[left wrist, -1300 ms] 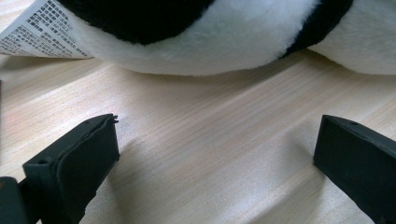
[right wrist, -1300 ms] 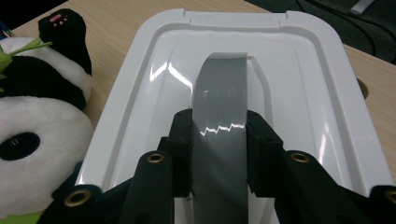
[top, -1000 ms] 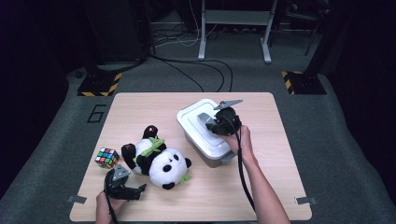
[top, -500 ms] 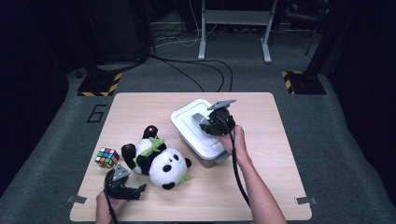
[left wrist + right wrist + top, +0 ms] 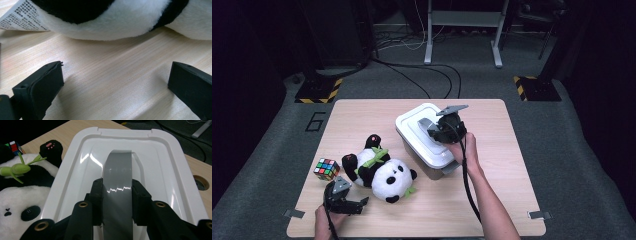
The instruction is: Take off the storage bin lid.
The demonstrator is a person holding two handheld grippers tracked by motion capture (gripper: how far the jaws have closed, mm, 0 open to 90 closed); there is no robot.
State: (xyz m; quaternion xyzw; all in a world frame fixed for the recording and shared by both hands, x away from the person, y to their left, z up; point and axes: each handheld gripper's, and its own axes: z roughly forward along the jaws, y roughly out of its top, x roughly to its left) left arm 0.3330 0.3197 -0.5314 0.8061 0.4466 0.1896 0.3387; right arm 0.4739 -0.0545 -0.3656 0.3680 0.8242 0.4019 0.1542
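Grey handle [image 5: 117, 185] on the white lid [image 5: 160, 170] of the storage box [image 5: 424, 150], mid-bench, right of centre: right gripper [image 5: 117, 200] has jaws clamped on it from both sides. Right gripper view shows handle as a glossy arched strap & lid smooth plastic w/ rounded corners; high view adds the grey tub under it. Left gripper [image 5: 115, 82], near-left on wood-grain bench [image 5: 492, 200], jaws wide, nothing betw. them, just short of fluffy plush panda [image 5: 382, 172]. Left gripper view catches panda's printed tag [image 5: 22, 16]. Rubik's cube [image 5: 326, 168] left of panda.

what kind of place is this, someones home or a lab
Most likely a lab or recording studio, not a home: a lone wooden table on grey carpet, hazard-striped floor plates, loose cables and a metal stand behind it, all against dark surroundings.
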